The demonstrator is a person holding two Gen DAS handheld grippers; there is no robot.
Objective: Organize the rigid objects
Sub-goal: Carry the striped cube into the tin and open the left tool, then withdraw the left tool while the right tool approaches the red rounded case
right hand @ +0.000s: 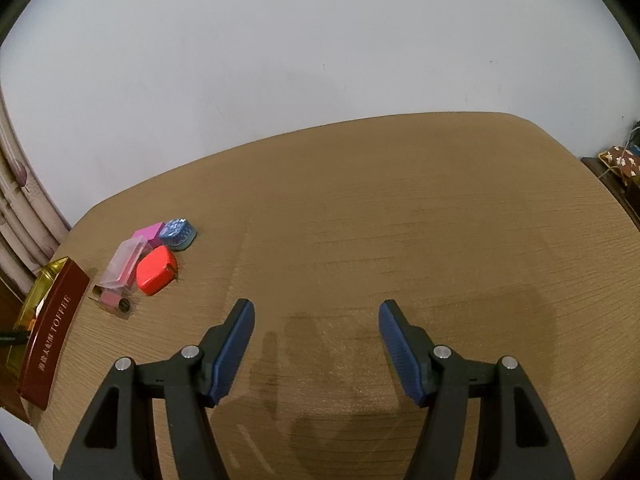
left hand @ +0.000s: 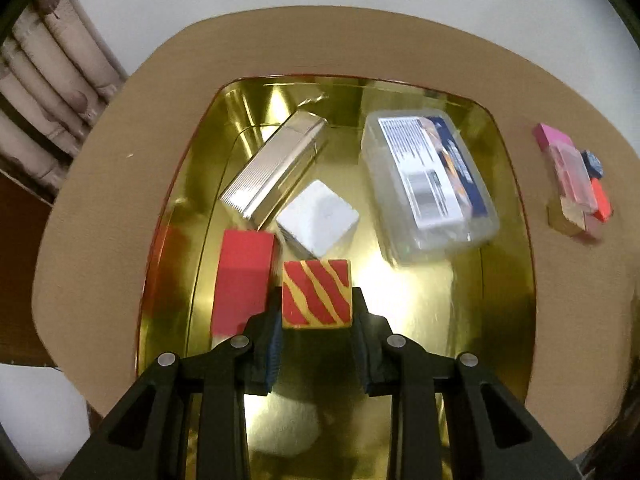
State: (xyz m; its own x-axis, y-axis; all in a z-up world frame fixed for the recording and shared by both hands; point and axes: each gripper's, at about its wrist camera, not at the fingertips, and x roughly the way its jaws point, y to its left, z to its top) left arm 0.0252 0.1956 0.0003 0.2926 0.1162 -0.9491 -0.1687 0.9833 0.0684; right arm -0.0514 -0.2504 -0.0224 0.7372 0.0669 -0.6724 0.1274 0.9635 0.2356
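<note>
My left gripper (left hand: 317,300) holds the striped block (left hand: 317,294) over the gold tin (left hand: 516,240), low in the frame, four things sit inside, small ones (right hand: 148,260) wait at left, my right gripper (right hand: 316,308) is wide

Left wrist view: mounted behind the left tool (left hand: 317,300), looking steeply down at close range into a gold tin (left hand: 508,216) on the tabletop (left hand: 100,216). Right wrist view: mounted behind the right tool (right hand: 316,312), facing forward and slightly down across the tabletop toward a white wall (right hand: 320,40), from farther back. Shared ground: the tin, seen at the right view's left edge, and a cluster of small boxes (left hand: 572,180) beside it.
</note>
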